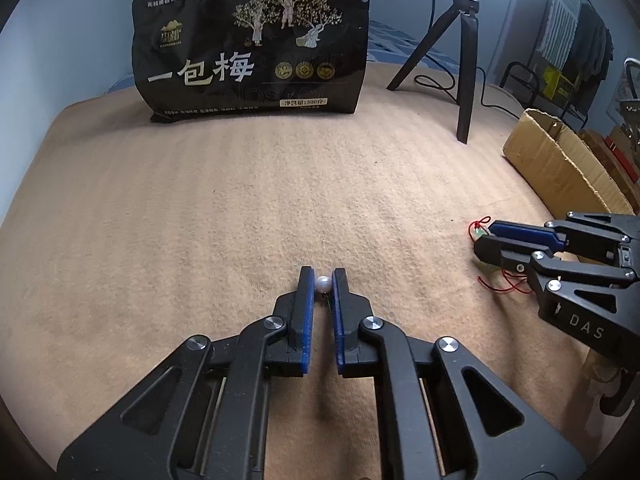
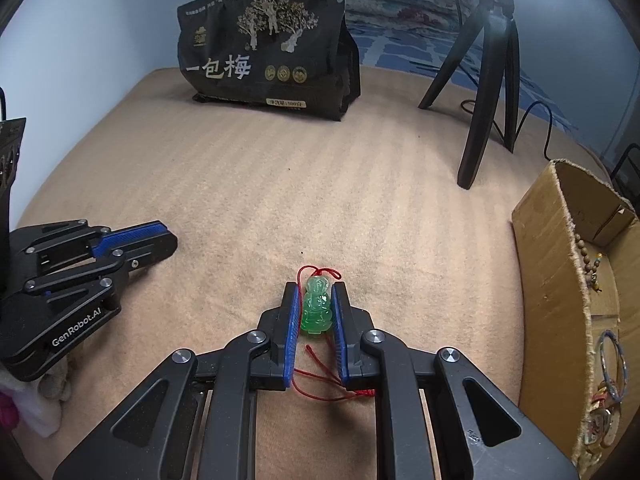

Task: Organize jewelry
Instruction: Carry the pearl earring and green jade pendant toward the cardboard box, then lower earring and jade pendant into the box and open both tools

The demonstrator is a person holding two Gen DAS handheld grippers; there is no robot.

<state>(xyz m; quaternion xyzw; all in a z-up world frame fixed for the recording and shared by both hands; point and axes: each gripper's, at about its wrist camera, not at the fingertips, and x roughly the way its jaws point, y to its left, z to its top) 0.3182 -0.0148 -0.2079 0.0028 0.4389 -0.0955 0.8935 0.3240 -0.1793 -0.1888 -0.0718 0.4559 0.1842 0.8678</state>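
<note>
My left gripper (image 1: 323, 280) is shut on a small white pearl (image 1: 323, 283), pinched between its blue fingertips just above the tan blanket (image 1: 240, 208). My right gripper (image 2: 317, 294) is shut on a green jade pendant (image 2: 317, 306) whose red cord (image 2: 320, 380) trails back between the fingers onto the blanket. In the left wrist view the right gripper (image 1: 486, 236) sits low at the right with the red cord (image 1: 506, 282) showing under it. In the right wrist view the left gripper (image 2: 164, 240) lies at the left.
A cardboard box (image 2: 560, 280) at the right holds a bead string (image 2: 588, 260) and a blue bangle (image 2: 614, 364). A black snack bag (image 1: 252, 48) stands at the back. A black tripod (image 1: 464, 48) with a cable stands at the back right.
</note>
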